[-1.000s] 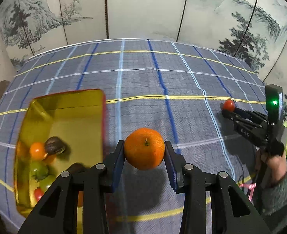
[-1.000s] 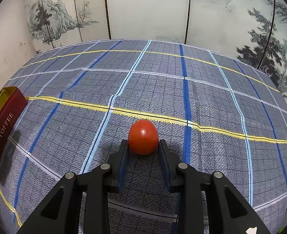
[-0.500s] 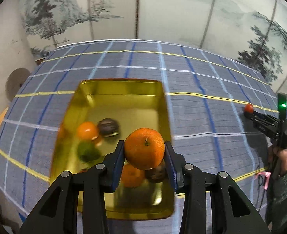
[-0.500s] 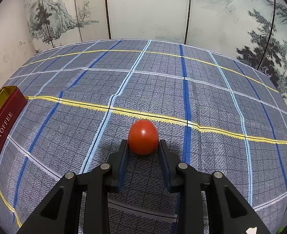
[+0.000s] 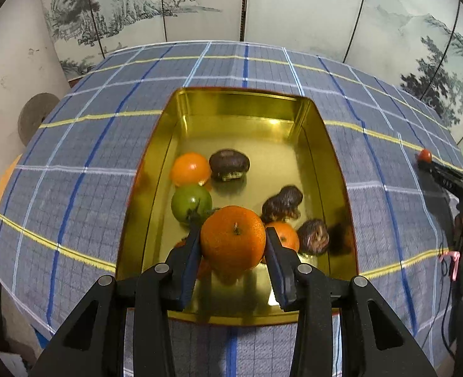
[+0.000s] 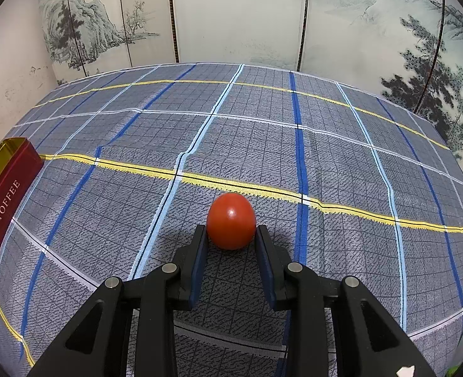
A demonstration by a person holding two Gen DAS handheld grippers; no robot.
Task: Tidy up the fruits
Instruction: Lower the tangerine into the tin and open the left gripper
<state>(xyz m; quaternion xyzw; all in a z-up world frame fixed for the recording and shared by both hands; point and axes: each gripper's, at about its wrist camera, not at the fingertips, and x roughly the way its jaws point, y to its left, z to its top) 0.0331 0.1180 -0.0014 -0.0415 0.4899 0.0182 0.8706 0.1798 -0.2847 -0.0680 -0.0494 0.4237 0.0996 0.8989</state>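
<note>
- Your left hand-held gripper (image 5: 234, 245) has its two pads closed on a mandarin (image 5: 233, 241), stem end facing the camera, and holds it over the near half of the gold tin (image 5: 228, 102)
- The tin sits on the counter (image 5: 83, 169) under a blue-grey plaid cloth; its red outer wall, lettered TOFFEE, shows at the left edge of your right wrist view
- Inside the tin lie an orange fruit (image 5: 190, 169), a green fruit (image 5: 191, 202) touching it on the near side, and three dark brown wrinkled fruits (image 5: 229, 164), with another orange fruit (image 5: 283, 235) partly hidden behind the right pad; something reddish under the left pad is too hidden to name
- Your right hand-held gripper (image 6: 231, 235) is nearly closed on a small red tomato (image 6: 231, 221), gripped at the fingertips low over the cloth; whether the tomato still touches the cloth is hard to tell
- That tomato is well apart from the tin, out to its right
- A painted landscape screen (image 6: 237, 15) stands behind the counter
</note>
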